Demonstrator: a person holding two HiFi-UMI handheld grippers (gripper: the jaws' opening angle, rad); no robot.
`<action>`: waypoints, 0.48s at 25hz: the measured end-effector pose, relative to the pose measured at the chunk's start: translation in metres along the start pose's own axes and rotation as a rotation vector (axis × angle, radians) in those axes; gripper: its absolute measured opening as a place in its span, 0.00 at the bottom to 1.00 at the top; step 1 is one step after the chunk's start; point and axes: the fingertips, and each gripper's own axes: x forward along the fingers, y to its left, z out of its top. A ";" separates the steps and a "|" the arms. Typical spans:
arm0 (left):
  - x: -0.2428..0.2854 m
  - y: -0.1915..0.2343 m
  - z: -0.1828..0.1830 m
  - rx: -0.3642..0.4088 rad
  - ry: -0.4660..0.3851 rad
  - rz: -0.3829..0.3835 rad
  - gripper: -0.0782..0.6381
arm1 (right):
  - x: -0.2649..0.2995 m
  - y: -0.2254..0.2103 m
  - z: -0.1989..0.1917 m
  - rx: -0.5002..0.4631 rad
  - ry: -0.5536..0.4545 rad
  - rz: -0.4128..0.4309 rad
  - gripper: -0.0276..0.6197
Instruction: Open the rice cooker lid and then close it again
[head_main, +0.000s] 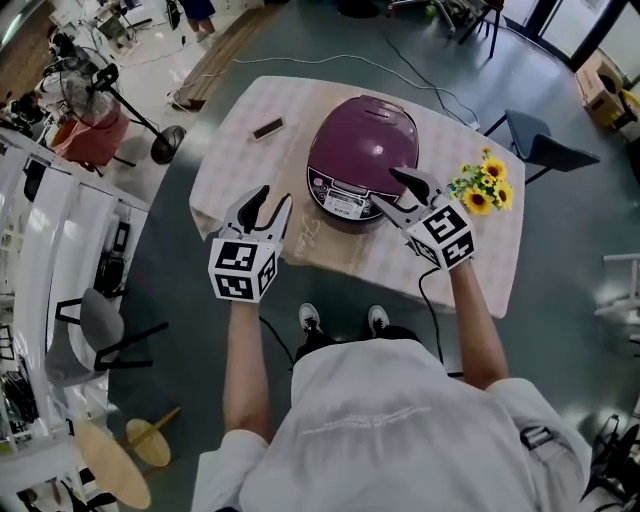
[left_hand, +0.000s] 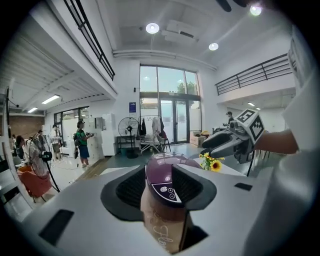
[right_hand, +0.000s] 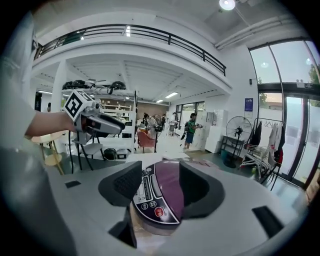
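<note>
A purple rice cooker (head_main: 362, 150) stands with its lid down on the cloth-covered table (head_main: 240, 160). Its control panel faces me. My left gripper (head_main: 272, 203) hangs open just left of the cooker's front, apart from it, with nothing between its fingers. My right gripper (head_main: 388, 187) is open at the cooker's front right, its upper finger over the lid's edge. In the left gripper view the cooker (left_hand: 165, 172) shows between the open jaws of the left gripper (left_hand: 161, 189). In the right gripper view the cooker (right_hand: 162, 192) fills the gap of the open right gripper (right_hand: 159, 186).
Yellow flowers (head_main: 482, 186) stand right of the cooker, close to my right gripper. A small dark flat object (head_main: 268, 128) lies at the table's far left. A brown paper (head_main: 330, 245) hangs over the near edge. A chair (head_main: 540, 145) stands beyond the right corner.
</note>
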 end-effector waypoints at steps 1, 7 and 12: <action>0.003 0.005 -0.001 0.000 0.000 -0.015 0.36 | 0.005 0.003 -0.002 0.001 0.018 -0.003 0.41; 0.019 0.022 -0.010 -0.016 0.005 -0.104 0.36 | 0.034 0.018 -0.018 -0.004 0.133 -0.008 0.48; 0.025 0.031 -0.018 -0.030 0.019 -0.149 0.36 | 0.058 0.032 -0.033 -0.032 0.230 0.003 0.50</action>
